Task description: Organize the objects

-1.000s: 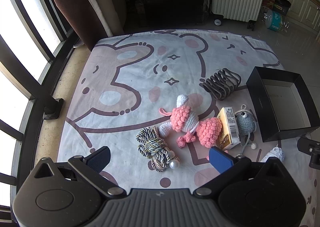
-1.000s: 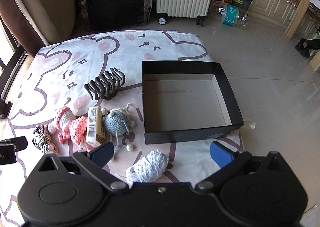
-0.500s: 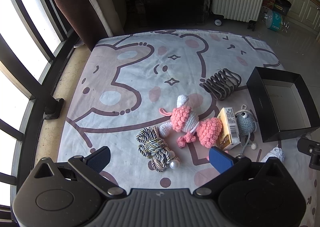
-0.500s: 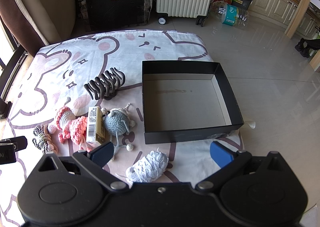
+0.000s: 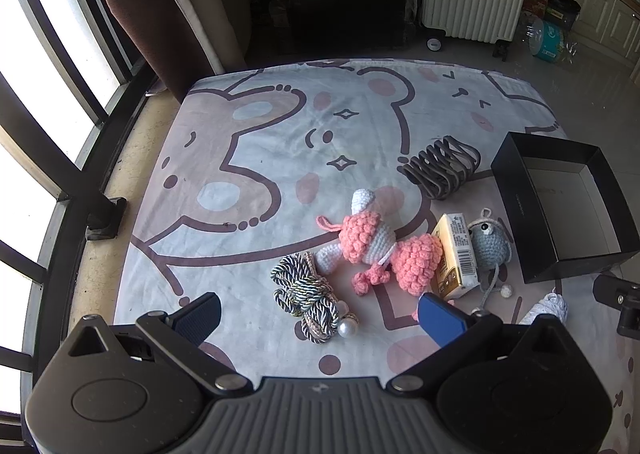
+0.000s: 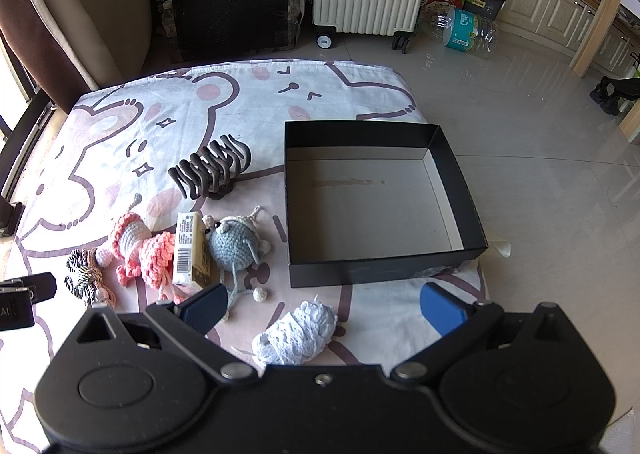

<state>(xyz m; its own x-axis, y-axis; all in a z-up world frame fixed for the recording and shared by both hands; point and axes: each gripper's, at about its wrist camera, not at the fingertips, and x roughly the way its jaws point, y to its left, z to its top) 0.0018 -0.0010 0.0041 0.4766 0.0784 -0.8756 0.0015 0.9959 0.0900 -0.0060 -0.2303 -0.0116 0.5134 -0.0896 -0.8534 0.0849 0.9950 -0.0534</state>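
White crochet bundle [image 6: 295, 328] looks soft, light, squashy & non-fragile; prob best pinched across its fat middle. It lies on the bear-print sheet [image 6: 168, 102], just below the right claw [image 6: 322, 308], whose fingers are spread wide & empty. Black box [image 6: 456, 182] at 12 o'clock, empty. Left claw [image 5: 318, 314] also agape, over the cord bundle [image 5: 310, 294].
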